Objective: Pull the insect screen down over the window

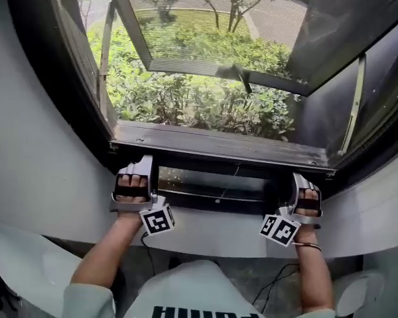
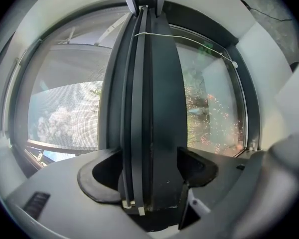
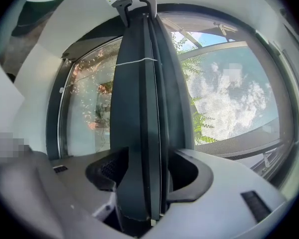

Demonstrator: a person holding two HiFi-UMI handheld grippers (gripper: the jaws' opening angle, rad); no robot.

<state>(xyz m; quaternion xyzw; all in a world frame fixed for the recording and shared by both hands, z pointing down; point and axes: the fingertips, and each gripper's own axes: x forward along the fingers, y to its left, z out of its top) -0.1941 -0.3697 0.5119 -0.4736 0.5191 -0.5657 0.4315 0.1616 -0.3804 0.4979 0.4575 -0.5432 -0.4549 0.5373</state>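
The insect screen's dark pull bar (image 1: 219, 148) lies across the window just above the sill. In the head view my left gripper (image 1: 138, 177) grips it near its left end and my right gripper (image 1: 304, 189) near its right end. In the left gripper view the bar (image 2: 149, 83) fills the space between the jaws of the left gripper (image 2: 149, 178). The right gripper view shows the right gripper (image 3: 149, 176) closed the same way around the bar (image 3: 144, 93). Grey mesh (image 2: 65, 108) shows on one side of the bar in each gripper view (image 3: 234, 103).
An outward-opening window sash (image 1: 252, 78) with a handle hangs beyond the screen, above green bushes (image 1: 186, 98). A dark window frame (image 1: 66, 78) surrounds the opening, with the white sill (image 1: 212, 234) below it. A thin cord (image 2: 189, 38) runs off the bar.
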